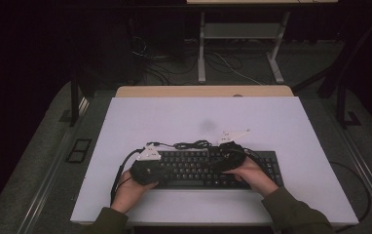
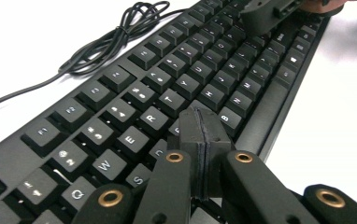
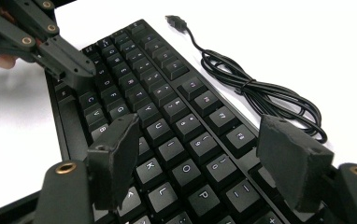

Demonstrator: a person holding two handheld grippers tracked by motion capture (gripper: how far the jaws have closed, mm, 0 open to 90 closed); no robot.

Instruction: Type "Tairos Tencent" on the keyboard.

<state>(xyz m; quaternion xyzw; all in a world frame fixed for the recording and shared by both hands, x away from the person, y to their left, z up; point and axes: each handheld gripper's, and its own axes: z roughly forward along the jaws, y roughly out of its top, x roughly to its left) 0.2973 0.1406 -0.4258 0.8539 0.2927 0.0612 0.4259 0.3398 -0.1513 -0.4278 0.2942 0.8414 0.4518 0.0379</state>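
A black keyboard point(image 1: 189, 168) lies lengthwise near the front of the white table top point(image 1: 198, 114). Its black cable point(image 1: 194, 145) is coiled just behind it. My left gripper point(image 1: 164, 169) hovers over the keyboard's left half. In the left gripper view the keyboard point(image 2: 167, 70) runs away from me, and the left gripper point(image 2: 200, 128) is shut with nothing in it, low over the keys near F and V. My right gripper point(image 1: 218, 162) is over the right half. Its view shows it point(image 3: 202, 158) open, straddling keys around K and O of the keyboard point(image 3: 167, 107).
The coiled cable point(image 3: 256, 93) ends in a loose USB plug point(image 3: 175, 20) on the white surface. A faint dark smudge point(image 1: 207, 126) marks the table's middle. Behind the table stand another desk's legs point(image 1: 202, 48) with wires on the floor.
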